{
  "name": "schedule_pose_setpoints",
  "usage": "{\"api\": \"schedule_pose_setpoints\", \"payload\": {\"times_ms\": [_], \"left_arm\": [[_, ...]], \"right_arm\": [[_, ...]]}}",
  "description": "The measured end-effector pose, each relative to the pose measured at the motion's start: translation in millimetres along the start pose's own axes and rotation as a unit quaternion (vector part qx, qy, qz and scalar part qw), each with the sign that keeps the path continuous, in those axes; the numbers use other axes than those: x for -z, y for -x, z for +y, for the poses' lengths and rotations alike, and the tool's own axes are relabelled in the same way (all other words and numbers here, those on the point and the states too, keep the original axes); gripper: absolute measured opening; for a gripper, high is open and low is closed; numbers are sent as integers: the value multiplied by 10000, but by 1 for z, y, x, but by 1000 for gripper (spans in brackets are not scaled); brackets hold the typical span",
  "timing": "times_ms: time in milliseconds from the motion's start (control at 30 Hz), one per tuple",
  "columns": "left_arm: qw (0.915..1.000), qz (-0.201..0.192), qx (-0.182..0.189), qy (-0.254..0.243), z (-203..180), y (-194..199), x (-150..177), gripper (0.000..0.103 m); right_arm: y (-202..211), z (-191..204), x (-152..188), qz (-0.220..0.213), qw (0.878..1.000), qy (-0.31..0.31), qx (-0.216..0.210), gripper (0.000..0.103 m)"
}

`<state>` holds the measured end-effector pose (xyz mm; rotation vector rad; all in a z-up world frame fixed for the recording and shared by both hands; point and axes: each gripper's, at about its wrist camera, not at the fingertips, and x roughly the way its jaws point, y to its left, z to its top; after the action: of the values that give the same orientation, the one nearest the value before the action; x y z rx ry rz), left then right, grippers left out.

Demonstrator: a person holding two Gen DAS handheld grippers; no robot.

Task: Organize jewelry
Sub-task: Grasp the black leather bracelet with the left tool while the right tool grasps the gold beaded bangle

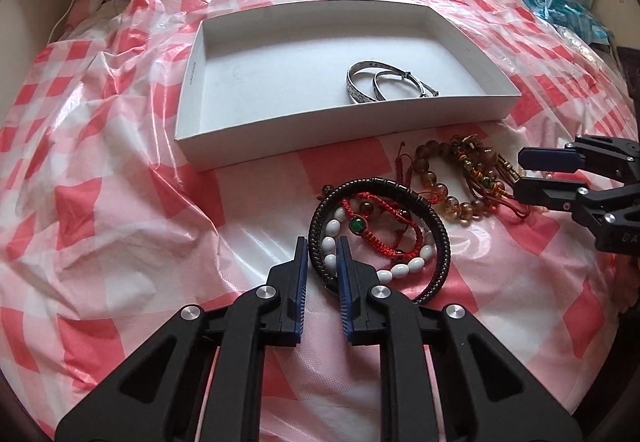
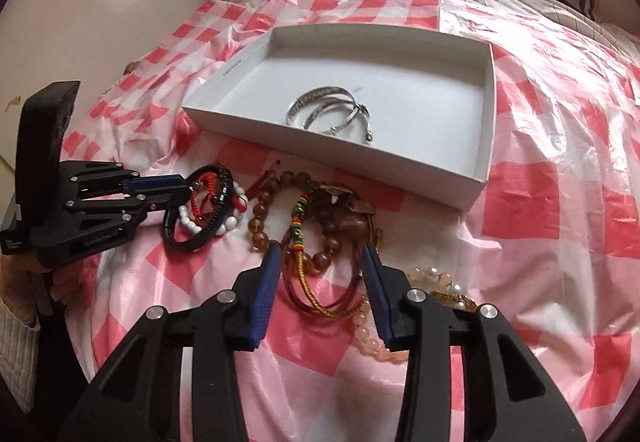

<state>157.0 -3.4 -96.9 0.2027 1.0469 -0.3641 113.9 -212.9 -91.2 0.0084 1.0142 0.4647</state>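
Sheet (image 1: 120,210): red-and-white check (glossy). Box (image 1: 224,90): white; bangles (image 1: 384,84): silver. Bracelets: black braid (image 1: 442,238), white beads (image 1: 330,246), amber beads (image 1: 430,164), red cord (image 1: 384,216).

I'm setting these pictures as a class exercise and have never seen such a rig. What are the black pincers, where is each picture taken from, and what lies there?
A person holds a two-fingered tool in each hand, and each tool carries a camera that looks along its fingers. One picture is from the left tool, the other from the right tool.

On a checked plastic sheet stands a white box with silver bangles inside. In front of the box lie the black bracelet, white beads, brown beads, cords and pale pink beads.

The left tool seems to pinch the black bracelet's rim. The right tool stands open astride the cords and holds nothing.
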Motion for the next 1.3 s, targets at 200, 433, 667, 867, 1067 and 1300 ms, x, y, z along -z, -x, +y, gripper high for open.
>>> {"api": "schedule_pose_setpoints", "payload": {"times_ms": [200, 433, 667, 867, 1067, 1300], "left_arm": [[9999, 36, -116, -80, -4, -4, 0, 20], [10000, 36, -41, -24, -3, -4, -1, 14], [9995, -132, 248, 140, 4, 8, -3, 6], [9996, -72, 228, 181, 6, 6, -2, 7], [9998, 13, 16, 177, 6, -1, -2, 7], [10000, 23, -3, -1, 0, -2, -2, 6]], "right_arm": [[-15, 14, -4, 190, 9994, 298, -22, 41], [-23, 11, -7, 259, 9989, 19, -389, 15], [-10, 5, -7, 12, 9984, -169, -546, 6], [-18, 1, -8, 174, 9989, -205, -376, 17], [-22, 3, -9, 196, 9991, -127, -359, 33], [-24, 14, -9, 186, 9994, 112, -276, 7]]}}
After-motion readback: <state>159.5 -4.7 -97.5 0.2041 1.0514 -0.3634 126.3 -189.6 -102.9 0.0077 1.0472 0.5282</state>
